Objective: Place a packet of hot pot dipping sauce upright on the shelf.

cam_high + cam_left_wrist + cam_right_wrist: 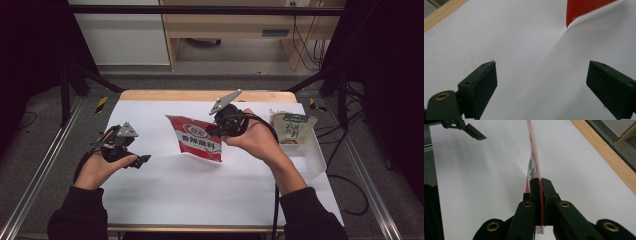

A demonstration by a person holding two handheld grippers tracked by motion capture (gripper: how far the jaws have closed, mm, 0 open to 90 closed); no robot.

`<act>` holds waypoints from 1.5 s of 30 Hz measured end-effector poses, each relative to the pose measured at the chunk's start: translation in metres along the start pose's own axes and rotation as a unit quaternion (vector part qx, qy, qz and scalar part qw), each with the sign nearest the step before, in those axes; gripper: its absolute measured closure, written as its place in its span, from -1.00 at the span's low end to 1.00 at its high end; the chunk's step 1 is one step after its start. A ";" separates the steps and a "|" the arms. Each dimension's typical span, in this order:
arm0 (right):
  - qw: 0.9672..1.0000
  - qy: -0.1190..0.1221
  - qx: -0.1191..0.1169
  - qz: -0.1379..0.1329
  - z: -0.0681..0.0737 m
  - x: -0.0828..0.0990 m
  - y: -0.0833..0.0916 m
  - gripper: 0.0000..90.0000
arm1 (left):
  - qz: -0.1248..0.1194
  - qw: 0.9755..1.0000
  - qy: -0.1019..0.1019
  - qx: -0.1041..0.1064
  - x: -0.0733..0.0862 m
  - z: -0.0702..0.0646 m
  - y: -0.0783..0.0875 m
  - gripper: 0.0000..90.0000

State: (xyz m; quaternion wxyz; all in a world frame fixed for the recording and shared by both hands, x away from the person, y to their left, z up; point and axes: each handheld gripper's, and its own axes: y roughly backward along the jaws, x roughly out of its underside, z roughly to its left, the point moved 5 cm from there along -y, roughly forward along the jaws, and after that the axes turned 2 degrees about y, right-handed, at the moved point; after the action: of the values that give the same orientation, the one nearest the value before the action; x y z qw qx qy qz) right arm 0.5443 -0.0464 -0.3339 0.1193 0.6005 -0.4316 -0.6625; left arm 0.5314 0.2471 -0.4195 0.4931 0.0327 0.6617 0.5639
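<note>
- The flat red foil seasoning packet with white lettering (195, 138) hangs edge-up over the middle of the white paper-covered table (200, 190). The right gripper (215, 131) has its jaws clamped on one edge of it. In the right gripper view the packet (534, 167) runs away from the jaws as a thin red sheet seen edge-on.
- The left gripper (142, 161) sits low at the left side of the table, well apart from the packet. Its jaws stand wide and nothing lies between them; the left gripper view shows bare white paper between them and a red corner of the packet (584, 10) at the upper right.
- Judged step: carrying the red packet toward the white open tray (316, 155) at the right edge of the table, in which a green-and-beige printed pouch (292, 127) already stands.
- Maintain the right grip firm. The hold covers a narrow strip of edge, so a loose grip would probably let the foil slide out.
- Carry the packet clear of the table so that its lower corner does not drag on the paper.
- Lower it beside the green pouch rather than onto it, to avoid tipping that pouch.
- Release once the packet rests on the tray floor or wall.
- Hold the left gripper clear of the travel path.
</note>
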 end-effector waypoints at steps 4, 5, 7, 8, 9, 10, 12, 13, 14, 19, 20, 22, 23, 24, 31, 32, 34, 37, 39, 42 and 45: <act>1.000 0.000 0.005 -0.001 -0.010 0.003 0.013 1.00 | 0.009 1.000 0.006 -0.003 0.007 0.000 -0.005 -0.80; 1.000 0.000 0.005 0.000 -0.011 0.004 0.015 1.00 | 0.009 1.000 0.006 -0.003 0.007 0.000 -0.005 -0.81; 1.000 0.002 0.008 0.002 -0.013 0.005 0.018 1.00 | 0.016 1.000 0.003 -0.001 0.010 -0.001 -0.007 -0.81; 1.000 0.005 0.010 0.003 -0.016 0.007 0.023 1.00 | 0.018 1.000 0.004 0.000 0.011 -0.001 -0.008 -0.81; 1.000 0.005 0.010 0.003 -0.016 0.007 0.023 1.00 | 0.018 1.000 0.005 -0.001 0.011 -0.002 -0.009 -0.81; 1.000 0.006 0.013 0.003 -0.018 0.009 0.029 1.00 | 0.022 1.000 0.004 0.000 0.013 -0.003 -0.010 -0.81; 1.000 0.006 0.015 0.001 -0.019 0.010 0.033 1.00 | 0.022 1.000 0.003 0.000 0.013 -0.003 -0.010 -0.81; 1.000 0.006 0.018 0.002 -0.019 0.011 0.036 1.00 | 0.022 1.000 0.005 0.000 0.014 -0.003 -0.011 -0.81; 1.000 0.005 0.024 0.000 -0.021 0.013 0.044 1.00 | 0.027 1.000 0.004 0.003 0.016 -0.002 -0.012 -0.81; 0.999 0.001 0.034 0.000 -0.028 0.017 0.062 1.00 | 0.031 0.999 0.010 0.004 0.021 0.000 -0.014 -0.82; 0.999 -0.001 0.037 0.000 -0.029 0.017 0.066 1.00 | 0.032 0.999 0.011 0.005 0.022 0.000 -0.014 -0.82; 0.999 -0.002 0.039 0.002 -0.030 0.018 0.069 1.00 | 0.034 0.999 0.010 0.007 0.023 0.001 -0.014 -0.82; 0.999 0.000 0.039 0.001 -0.031 0.018 0.072 1.00 | 0.033 0.999 0.011 0.008 0.024 0.001 -0.014 -0.82; 0.999 -0.001 0.040 0.000 -0.032 0.018 0.074 1.00 | 0.034 0.999 0.013 0.007 0.024 0.002 -0.015 -0.82; 0.998 -0.002 0.057 0.002 -0.039 0.019 0.093 1.00 | 0.035 0.999 0.015 0.006 0.025 0.002 -0.016 -0.82; 0.998 -0.003 0.058 0.001 -0.040 0.020 0.095 1.00 | 0.037 0.999 0.015 0.005 0.026 0.002 -0.017 -0.82; 0.998 -0.005 0.059 -0.001 -0.041 0.021 0.097 1.00 | 0.044 0.999 0.012 0.010 0.027 0.001 -0.019 -0.82; 0.998 -0.010 0.064 -0.005 -0.043 0.023 0.104 1.00 | 0.048 0.999 0.011 0.009 0.028 0.000 -0.021 -0.83; 0.997 -0.013 0.070 -0.009 -0.046 0.025 0.111 1.00 | 0.046 0.999 0.011 0.004 0.027 -0.001 -0.022 -0.82; 0.997 -0.015 0.077 -0.010 -0.049 0.026 0.119 1.00 | 0.044 0.999 0.012 0.003 0.027 -0.002 -0.025 -0.82; 0.996 -0.018 0.083 -0.013 -0.052 0.028 0.127 1.00 | 0.047 0.999 0.011 0.004 0.029 -0.003 -0.027 -0.82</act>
State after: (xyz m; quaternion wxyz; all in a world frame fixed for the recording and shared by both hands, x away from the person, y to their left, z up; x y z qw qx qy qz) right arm 0.5377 -0.1640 -0.2574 0.0521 0.6018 -0.4793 -0.6367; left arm 0.5283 0.2522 -0.4586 0.4584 0.0592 0.6670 0.5843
